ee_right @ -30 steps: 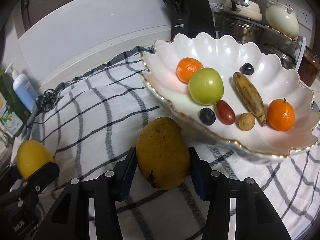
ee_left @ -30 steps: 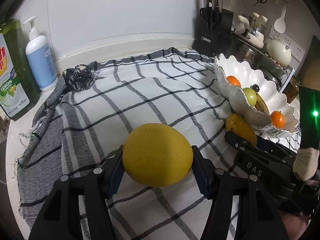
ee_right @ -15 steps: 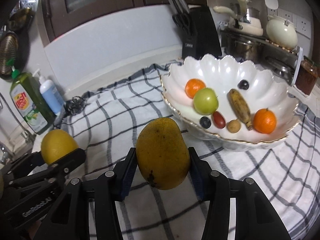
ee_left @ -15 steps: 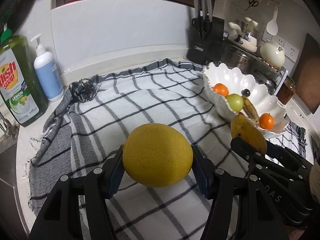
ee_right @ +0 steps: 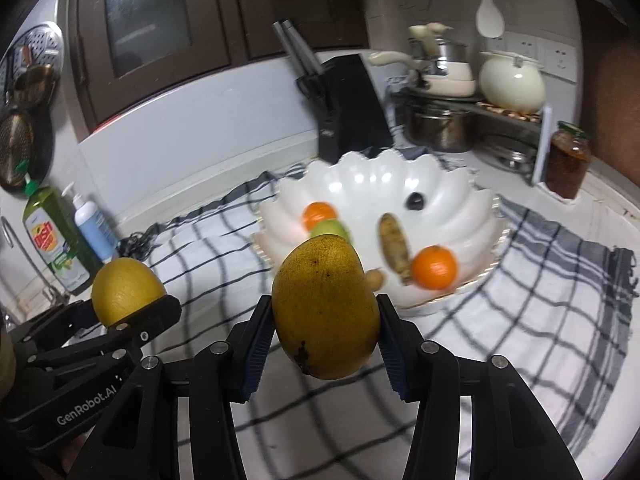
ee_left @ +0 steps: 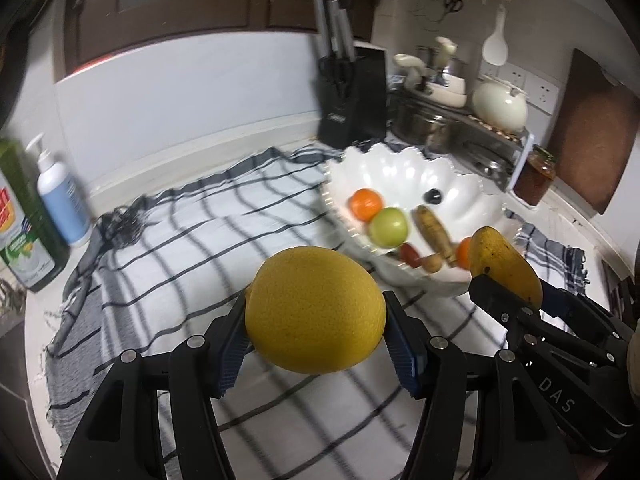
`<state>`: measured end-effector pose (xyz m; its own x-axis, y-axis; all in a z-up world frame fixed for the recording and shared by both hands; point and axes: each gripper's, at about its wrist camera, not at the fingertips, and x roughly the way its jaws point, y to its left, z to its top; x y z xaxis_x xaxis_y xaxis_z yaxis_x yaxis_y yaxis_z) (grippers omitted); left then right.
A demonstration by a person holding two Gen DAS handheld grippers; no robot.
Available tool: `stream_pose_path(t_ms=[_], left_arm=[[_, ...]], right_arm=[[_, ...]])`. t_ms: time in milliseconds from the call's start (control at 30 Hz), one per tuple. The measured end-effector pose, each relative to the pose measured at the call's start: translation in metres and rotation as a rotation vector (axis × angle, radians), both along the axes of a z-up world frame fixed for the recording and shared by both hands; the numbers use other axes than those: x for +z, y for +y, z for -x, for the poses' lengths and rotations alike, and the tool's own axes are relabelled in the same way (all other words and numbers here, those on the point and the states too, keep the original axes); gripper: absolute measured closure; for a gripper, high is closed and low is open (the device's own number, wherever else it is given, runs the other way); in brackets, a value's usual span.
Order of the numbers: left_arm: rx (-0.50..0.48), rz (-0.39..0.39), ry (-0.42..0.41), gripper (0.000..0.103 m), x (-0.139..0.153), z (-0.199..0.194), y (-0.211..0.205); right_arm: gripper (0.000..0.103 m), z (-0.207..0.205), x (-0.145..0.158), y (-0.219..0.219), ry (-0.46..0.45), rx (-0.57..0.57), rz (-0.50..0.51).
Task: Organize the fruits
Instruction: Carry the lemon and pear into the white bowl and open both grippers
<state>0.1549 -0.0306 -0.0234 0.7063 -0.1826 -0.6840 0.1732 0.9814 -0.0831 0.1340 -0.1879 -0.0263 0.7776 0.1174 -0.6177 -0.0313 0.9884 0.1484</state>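
- Gripping a large yellow citrus fruit [ee_left: 315,310], our left gripper [ee_left: 316,344] fills the lower centre of the left wrist view; both blue-padded fingers press the fruit's sides, and it hangs clear of the cloth.
- In the right wrist view we note the right gripper [ee_right: 324,340] at lower centre, clamped on a yellow-brown mango [ee_right: 326,306] held upright, with a dark spot near its lower end.
- Each tool shows in the other's view: the right one with its mango enters at the lower right of the left wrist view, the left one with its citrus at the lower left of the right wrist view. We record them side by side, apart.
- Beneath both lies a white checked cloth [ee_right: 560,320] with dark lines, spread over the counter.
- Beyond the mango, at frame centre, stands a scalloped white bowl [ee_right: 460,204] on the cloth. In it we count two oranges [ee_right: 434,267], a green apple [ee_left: 388,227], a brownish banana [ee_right: 394,249], a dark round fruit [ee_right: 415,201], a walnut-like piece and, in the left wrist view, a red one. The bowl is motion-blurred.
- At the middle left of the frame we log a green dish-soap bottle [ee_right: 54,240] and a blue pump bottle [ee_right: 94,226], just beside each other off the cloth's edge.
- Farthest back: a black knife block [ee_right: 352,108] at upper centre, steel pots and a cream kettle [ee_right: 512,82] at upper right, and a jar [ee_right: 568,160] near the right edge.
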Motion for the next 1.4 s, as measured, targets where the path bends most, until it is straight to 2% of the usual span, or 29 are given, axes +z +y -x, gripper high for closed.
stream_pose_path(t_ms=[333, 633, 967, 1400], left_arm=[[-0.066, -0.002, -0.017, 0.042, 0.011, -0.022, -0.053], [-0.093, -0.013, -0.019, 0.042, 0.014, -0.056, -0.084], [-0.098, -0.018, 0.021, 0.042, -0.001, -0.095, -0.099], [-0.117, -0.009, 0.092, 0.042, -0.026, -0.114, -0.113]], right_arm=[[0.053, -0.009, 0.012, -0.056, -0.022, -0.071, 0.012], [0.053, -0.042, 0.013, -0.092, -0.019, -0.114, 0.016], [0.053, -0.084, 0.001, -0.107, 0.013, -0.120, 0.011], [0.052, -0.114, -0.022, -0.117, 0.074, -0.100, -0.008]])
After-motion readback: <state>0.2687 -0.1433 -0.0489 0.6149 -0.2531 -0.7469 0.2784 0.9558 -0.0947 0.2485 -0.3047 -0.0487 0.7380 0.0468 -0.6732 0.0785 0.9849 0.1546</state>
